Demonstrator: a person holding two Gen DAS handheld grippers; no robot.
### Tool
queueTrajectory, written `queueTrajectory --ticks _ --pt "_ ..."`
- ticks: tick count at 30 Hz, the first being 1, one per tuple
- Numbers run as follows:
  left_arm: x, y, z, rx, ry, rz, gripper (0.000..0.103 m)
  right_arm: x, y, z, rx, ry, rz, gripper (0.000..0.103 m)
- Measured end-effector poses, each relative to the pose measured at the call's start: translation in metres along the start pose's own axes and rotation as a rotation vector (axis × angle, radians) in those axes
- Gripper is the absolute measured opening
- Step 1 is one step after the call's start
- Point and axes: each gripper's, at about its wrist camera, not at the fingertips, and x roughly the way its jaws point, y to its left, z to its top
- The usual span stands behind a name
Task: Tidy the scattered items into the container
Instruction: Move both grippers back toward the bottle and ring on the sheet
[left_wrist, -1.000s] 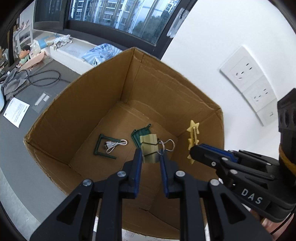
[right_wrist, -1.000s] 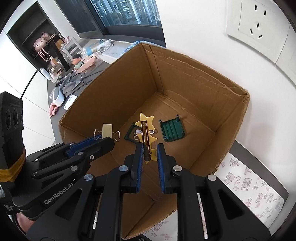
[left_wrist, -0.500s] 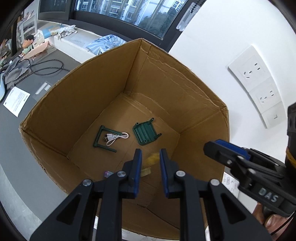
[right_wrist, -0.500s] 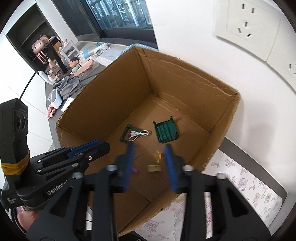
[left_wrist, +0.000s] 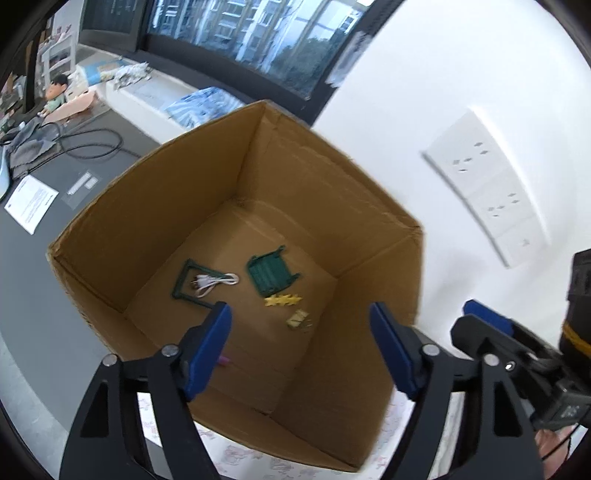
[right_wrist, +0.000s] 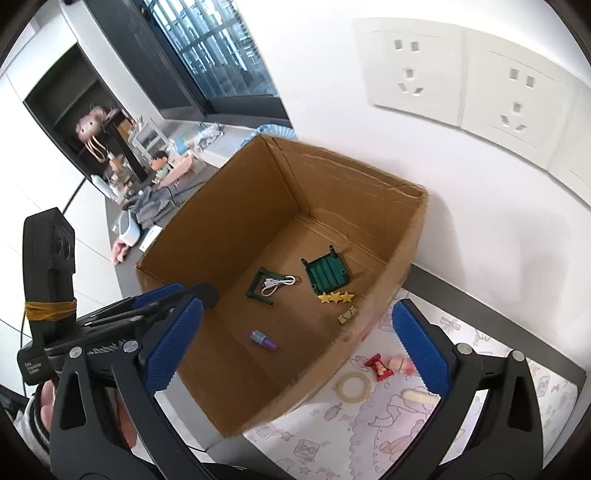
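- Both tongs dropped their loads since a second ago: yellow binder clip (right_wrist: 347, 315) left the left tongs (left_wrist: 300, 346), star clip (right_wrist: 335, 297) left the right tongs (right_wrist: 295, 347); both now lie on the floor of the cardboard box (right_wrist: 369, 177).
- Left tongs: jaws wide apart, nothing held, hovering over the box's near rim.
- Right tongs: also spread wide and empty, above the box's near corner.
- Already in the box, left to right: green frame (right_wrist: 258, 286) with white cable (right_wrist: 277, 284), purple tube (right_wrist: 263, 339), green slatted piece (right_wrist: 327, 275).
- Not yet in, on the patterned surface (right_wrist: 369, 424) right of the box: tape ring (right_wrist: 355, 385), red candy (right_wrist: 378, 367), pink bit (right_wrist: 400, 363), pale stick (right_wrist: 419, 397).
- Risk: tape ring lies flat, so the tongs may skid off its thin edge.
- Risk: candy and pink bit nearly touch; a wide closing could catch both or flick one away.
- Risk: leftovers sit close to the box wall; a low approach could nudge the light box.
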Motion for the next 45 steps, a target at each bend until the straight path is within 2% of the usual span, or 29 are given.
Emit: queueTrajectory --ticks 4,9,12,18,31,37,45 --pt "-0.007 -0.018 -0.003 0.010 -0.019 -0.014 0.085 -0.021 -0.018 -0.008 0.039 -0.033 -0.008 0.103" --pt "-0.012 -0.051 -0.009 0.107 -0.034 0.025 0.085 -0.047 -0.041 -0.018 0.094 -0.074 -0.023 0.103" --pt "-0.014 -0.068 -0.015 0.137 -0.033 0.009 0.087 -0.061 -0.057 -0.027 0.127 -0.084 -0.023 0.103" --pt "-0.007 -0.110 -0.031 0.208 0.004 -0.001 0.089 -0.088 -0.091 -0.051 0.197 -0.109 -0.034 0.103" --pt "0.029 -0.196 -0.100 0.338 0.093 -0.033 0.089 -0.134 -0.161 -0.102 0.329 -0.157 -0.073 0.103" --pt "0.038 -0.210 -0.122 0.331 0.074 0.011 0.089 -0.138 -0.177 -0.115 0.317 -0.126 -0.079 0.103" --pt "0.059 -0.201 -0.162 0.303 0.096 0.086 0.089 -0.120 -0.184 -0.126 0.248 -0.055 -0.068 0.103"
